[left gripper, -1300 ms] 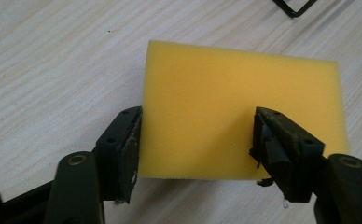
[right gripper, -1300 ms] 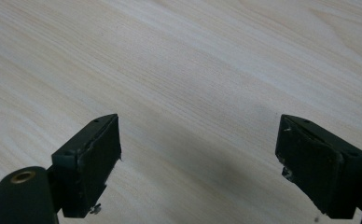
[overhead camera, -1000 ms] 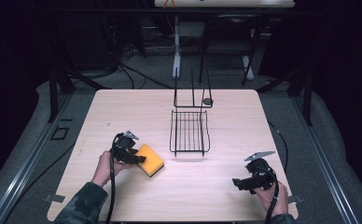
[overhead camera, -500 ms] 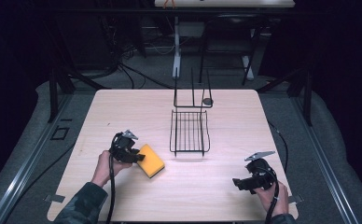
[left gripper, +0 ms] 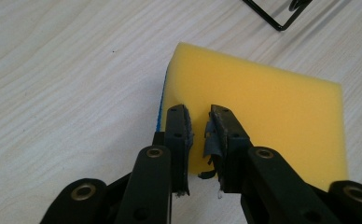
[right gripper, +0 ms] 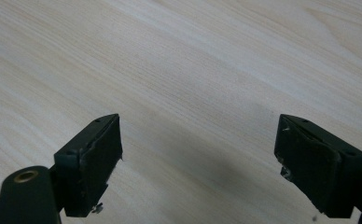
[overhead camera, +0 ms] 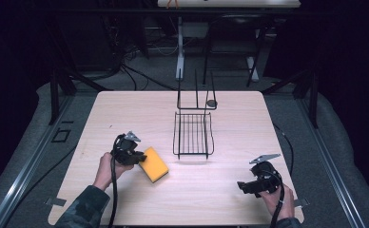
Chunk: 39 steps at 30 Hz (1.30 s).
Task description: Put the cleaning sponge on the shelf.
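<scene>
On the pale wooden table [overhead camera: 125,114], the left gripper [overhead camera: 134,155] sits at the near-left area, its 2 black jaws brought in around the near corner of a yellow sponge [overhead camera: 154,164]. In the left gripper view the jaws have just been closing and now stand close together, pinching a narrow strip of the sponge's [left gripper: 258,107] yellow foam between the pads [left gripper: 179,135]; a thin blue layer shows along the sponge's left edge, underneath the yellow. The sponge lies flat on the wood, just near and left of a black wire rack [overhead camera: 193,134] that stands at the table's middle, with the 2 apart. Behind the rack's far end rise thin upright wires, and a small dark round piece [overhead camera: 211,102] sits by them. The right gripper [overhead camera: 248,186] rests low at the near-right area of the table, held in the person's right hand [overhead camera: 277,199], well apart from the sponge and the rack. In the right gripper view its jaws stand wide apart over bare wood [right gripper: 193,70], with nothing between them.
</scene>
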Each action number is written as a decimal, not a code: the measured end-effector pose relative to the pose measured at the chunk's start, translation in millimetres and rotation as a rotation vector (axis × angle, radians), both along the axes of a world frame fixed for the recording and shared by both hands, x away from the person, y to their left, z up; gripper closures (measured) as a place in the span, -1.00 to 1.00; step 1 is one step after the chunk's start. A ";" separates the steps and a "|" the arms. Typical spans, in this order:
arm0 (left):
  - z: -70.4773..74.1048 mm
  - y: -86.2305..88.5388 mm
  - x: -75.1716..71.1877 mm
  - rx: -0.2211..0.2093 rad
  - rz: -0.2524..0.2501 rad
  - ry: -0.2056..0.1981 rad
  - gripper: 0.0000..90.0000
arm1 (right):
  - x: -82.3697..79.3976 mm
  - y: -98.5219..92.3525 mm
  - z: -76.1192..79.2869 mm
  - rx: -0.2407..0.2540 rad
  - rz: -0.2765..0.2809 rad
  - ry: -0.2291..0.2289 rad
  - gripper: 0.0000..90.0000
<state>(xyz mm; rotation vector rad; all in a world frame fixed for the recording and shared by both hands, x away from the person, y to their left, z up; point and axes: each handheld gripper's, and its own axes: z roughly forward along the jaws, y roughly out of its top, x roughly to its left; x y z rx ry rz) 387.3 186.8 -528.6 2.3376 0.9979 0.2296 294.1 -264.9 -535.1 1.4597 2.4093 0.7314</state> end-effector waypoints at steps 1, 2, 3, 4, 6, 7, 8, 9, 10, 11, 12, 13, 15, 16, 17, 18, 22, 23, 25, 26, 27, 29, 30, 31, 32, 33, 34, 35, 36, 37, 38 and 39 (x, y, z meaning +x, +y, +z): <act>1.0 -0.6 -0.7 0.002 0.006 -0.006 0.79 | 0.0 -0.1 -0.1 0.000 0.000 0.000 -0.68; 2.2 -0.6 -1.1 -0.003 0.007 -0.006 0.79 | 0.0 -0.1 -0.1 0.000 0.000 0.000 -0.68; 4.3 -1.2 -2.0 -0.002 0.010 -0.016 0.80 | 0.1 -0.1 -0.1 0.000 0.000 0.000 -0.68; 6.7 -1.3 -2.7 0.000 0.005 -0.019 0.83 | 0.2 -0.3 -0.2 -0.003 0.000 -0.001 -0.68; 10.5 -3.0 -5.0 0.006 0.008 -0.039 0.84 | 0.2 -0.3 -0.1 -0.003 0.000 -0.001 -0.68; 13.6 -4.3 -6.8 0.008 0.009 -0.053 0.85 | 0.1 -0.4 0.1 -0.002 0.000 -0.004 -0.68; 13.6 -4.3 -6.8 0.008 0.009 -0.053 0.86 | 0.1 -0.4 0.1 -0.002 0.000 -0.004 -0.68; 15.9 -5.2 -8.2 0.013 0.008 -0.064 0.86 | 0.1 -0.5 0.2 -0.002 0.000 -0.004 -0.68; 18.1 -5.4 -9.1 0.012 0.005 -0.072 0.86 | 0.0 -0.6 0.4 -0.003 0.000 -0.005 -0.68; 19.8 -5.6 -9.9 0.010 0.005 -0.076 0.87 | -0.1 -0.7 0.7 -0.002 0.001 -0.002 -0.68; 22.4 -5.6 -11.0 0.009 0.006 -0.087 0.87 | -0.2 -0.7 0.7 -0.002 0.000 -0.003 -0.68; 26.2 -4.7 -12.5 0.004 0.009 -0.098 0.87 | -0.1 -0.8 0.6 0.000 0.000 -0.002 -0.68; 30.3 -3.5 -13.8 0.002 0.012 -0.113 0.87 | 0.0 -0.6 0.3 0.001 -0.001 -0.006 -0.68; 30.3 -3.5 -13.8 0.002 0.012 -0.113 0.87 | 0.0 -0.6 0.3 0.001 -0.001 -0.006 -0.68; 32.2 -2.8 -14.4 0.000 0.011 -0.115 0.87 | 0.0 -0.8 0.7 0.001 0.001 -0.004 -0.68; 33.8 -2.0 -14.8 -0.002 0.009 -0.119 0.87 | 0.0 -0.9 0.7 0.000 0.000 -0.004 -0.68; 39.6 0.5 -17.1 -0.009 0.018 -0.136 0.87 | 0.2 -0.9 0.5 0.001 -0.002 -0.007 -0.68; 42.5 1.6 -18.2 -0.013 0.021 -0.144 0.87 | 0.1 -1.0 0.8 0.001 0.000 -0.004 -0.68; 45.6 2.4 -19.4 -0.014 0.021 -0.150 0.87 | 0.0 -0.7 0.4 0.004 -0.001 -0.013 -0.68; 45.6 2.4 -19.4 -0.014 0.021 -0.150 0.87 | 0.0 -0.7 0.4 0.004 -0.001 -0.013 -0.68; 47.4 2.7 -20.1 -0.019 0.020 -0.155 0.87 | 0.0 -1.0 1.2 -0.004 0.001 -0.007 -0.68; 50.0 2.9 -21.6 -0.028 0.027 -0.168 0.87 | -0.1 -0.8 1.3 -0.003 0.002 -0.007 -0.68; 51.3 3.2 -22.0 -0.034 0.023 -0.165 0.87 | -0.2 -0.3 0.7 0.004 0.001 -0.013 -0.68; 54.2 3.6 -23.1 -0.043 0.023 -0.175 0.87 | -0.1 0.0 0.6 0.002 0.005 -0.010 -0.68; 54.2 3.6 -23.1 -0.043 0.023 -0.175 0.87 | -0.1 0.0 0.6 0.002 0.005 -0.010 -0.68; 56.1 4.1 -23.6 -0.050 0.024 -0.179 0.87 | -0.3 0.1 0.6 -0.001 0.005 -0.004 -0.68; 57.1 4.3 -23.9 -0.051 0.027 -0.184 0.87 | -0.3 0.1 0.6 -0.001 0.005 -0.004 -0.68; 58.5 5.0 -24.2 -0.059 0.030 -0.190 0.87 | 0.3 0.1 0.3 -0.001 0.007 -0.005 -0.68; 59.7 5.6 -24.5 -0.063 0.031 -0.185 0.87 | 0.3 0.1 0.3 -0.001 0.007 -0.005 -0.68; 60.5 6.4 -24.7 -0.070 0.034 -0.191 0.87 | 0.4 0.3 0.3 0.000 0.004 -0.006 -0.68; 61.8 7.4 -25.0 -0.071 0.035 -0.188 0.87 | 0.5 0.7 0.5 0.002 0.006 -0.009 -0.68; 62.7 7.9 -25.1 -0.073 0.037 -0.191 0.87 | 0.5 1.2 0.8 -0.001 0.009 -0.006 -0.68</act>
